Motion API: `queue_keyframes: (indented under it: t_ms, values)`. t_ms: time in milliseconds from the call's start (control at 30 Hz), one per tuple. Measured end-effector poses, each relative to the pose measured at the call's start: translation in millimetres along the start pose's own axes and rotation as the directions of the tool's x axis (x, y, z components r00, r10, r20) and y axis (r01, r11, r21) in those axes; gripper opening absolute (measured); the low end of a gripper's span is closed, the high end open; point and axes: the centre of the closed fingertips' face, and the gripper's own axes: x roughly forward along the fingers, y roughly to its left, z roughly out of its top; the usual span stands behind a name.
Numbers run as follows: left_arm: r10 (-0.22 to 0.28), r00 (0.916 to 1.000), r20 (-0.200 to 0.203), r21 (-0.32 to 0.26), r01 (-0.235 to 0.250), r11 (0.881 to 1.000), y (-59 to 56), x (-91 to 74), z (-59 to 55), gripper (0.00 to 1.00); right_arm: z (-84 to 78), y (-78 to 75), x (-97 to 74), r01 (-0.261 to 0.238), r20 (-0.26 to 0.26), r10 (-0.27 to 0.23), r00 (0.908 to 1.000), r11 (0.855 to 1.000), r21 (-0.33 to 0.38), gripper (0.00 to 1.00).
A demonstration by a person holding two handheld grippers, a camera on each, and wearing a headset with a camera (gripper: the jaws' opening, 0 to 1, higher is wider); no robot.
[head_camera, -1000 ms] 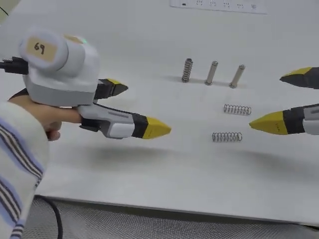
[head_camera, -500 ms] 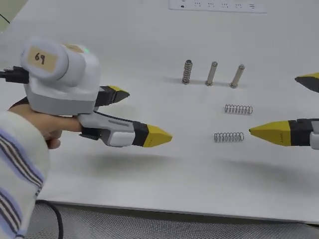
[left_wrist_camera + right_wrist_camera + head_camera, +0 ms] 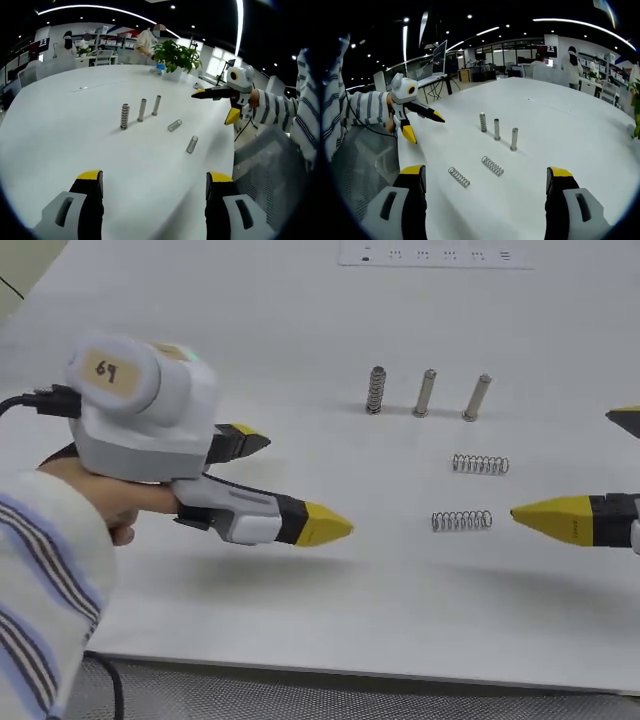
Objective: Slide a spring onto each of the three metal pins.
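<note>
While the left tongs [image 3: 310,484] are held wide open and empty at the left of the frame, the leftmost pin [image 3: 378,369] at upper centre is already sleeved by a spring [image 3: 375,392]. The middle pin [image 3: 425,392] and right pin [image 3: 474,397] stand bare. Below them two springs lie loose on the bench [image 3: 300,620]. The far spring [image 3: 480,464] is above the near spring [image 3: 461,521], which lies just beside the lower tip of the right tongs [image 3: 560,463], spread open at the right edge. If pinched off-centre, it could be flicked or rolled away.
</note>
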Motion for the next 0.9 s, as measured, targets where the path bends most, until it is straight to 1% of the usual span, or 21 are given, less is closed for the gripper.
queue_keyframes:
  t_ms: [167,200,300,433,500,567,633,700,867,900]
  values:
    - [-0.016,0.9998,0.010,0.021,0.016,1.000,-6.2,3.9,6.5,0.79,-2.0,1.4,-1.0,0.000,-0.004,0.000,1.0000,1.000,0.000,0.99]
    - [-0.019,0.9998,0.010,0.023,0.019,1.000,-7.3,5.1,7.2,0.79,-2.2,1.6,-1.1,0.000,-0.005,0.000,1.0000,1.000,0.000,0.99]
    - [-0.050,0.9987,0.004,0.050,0.050,0.998,-14.3,9.1,8.9,0.78,-1.8,1.7,-1.8,0.004,0.001,-0.004,1.0000,1.000,0.002,0.98]
    - [-0.062,0.9980,0.002,0.059,0.062,0.996,-18.0,15.5,11.7,0.77,-1.7,3.7,-2.4,0.002,0.004,-0.002,1.0000,1.000,0.004,0.98]
    - [-0.072,0.9974,-0.002,0.070,0.072,0.995,-20.4,19.5,12.3,0.75,-2.9,5.1,-2.5,-0.001,-0.001,0.001,1.0000,1.000,0.001,0.98]
    - [-0.074,0.9972,-0.014,0.089,0.075,0.993,-21.8,23.9,11.3,0.74,-4.1,5.8,-2.9,-0.001,-0.004,0.001,1.0000,1.000,0.001,0.97]
    - [-0.079,0.9964,-0.031,0.094,0.082,0.992,-23.6,27.2,10.3,0.72,-4.9,6.2,-3.4,0.000,-0.005,0.000,1.0000,1.000,0.003,0.97]
    - [-0.102,0.9945,-0.021,0.098,0.104,0.990,-28.7,29.7,13.6,0.70,-5.7,6.4,-4.2,0.001,-0.007,-0.001,1.0000,1.000,0.003,0.97]
    - [-0.122,0.9923,-0.022,0.114,0.124,0.986,-33.1,37.5,18.2,0.67,-8.3,6.2,-6.4,0.000,-0.018,0.000,0.9998,1.000,0.002,0.96]
    - [-0.130,0.9913,-0.016,0.112,0.131,0.985,-34.3,38.9,19.6,0.67,-8.7,5.7,-6.8,0.002,-0.020,-0.002,0.9998,1.000,0.002,0.96]
